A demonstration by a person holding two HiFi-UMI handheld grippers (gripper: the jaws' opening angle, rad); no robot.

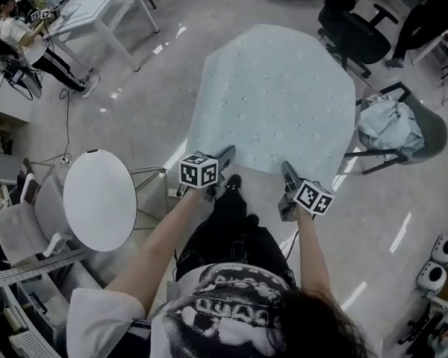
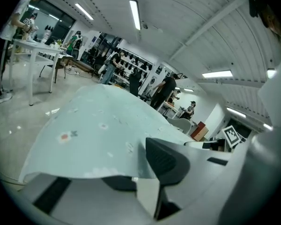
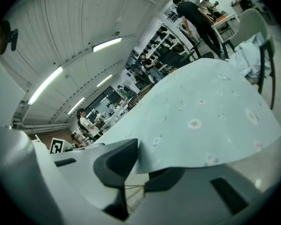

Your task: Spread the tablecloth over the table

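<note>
Left gripper [image 1: 225, 154] [image 2: 140, 172]: jaws pinching the near hem of the cloth [image 1: 272, 95] [image 2: 93, 135], the fabric running in between the dark upper pad and the lower jaw. Right gripper [image 1: 287, 168] [image 3: 140, 170]: jaws likewise clamped on the same hem [image 3: 206, 111], a little way along it. Cloth: pale blue, small flower print, stretched out flat ahead of the person above the grey floor [image 1: 157, 103], near edge sagging slightly between the two grips. The counter it is meant for is hidden beneath it and cannot be confirmed from these views. Step in hand, as judged: laying the sheet down. To do it well, hold both pinches firm, lower the two hands together and level so the hem lands straight, keep light tension across the hem to avoid wrinkles, and release only once the overhang looks equal all round. Risk: one corner slipping free and the sheet skewing. Containers: none clearly seen — the nearest is a chair [image 1: 433, 129] at right, its seat carrying a bundle [image 1: 388, 125] of pale fabric. Also present: a white round counter [image 1: 99, 200] at left, well apart from the cloth.
</note>
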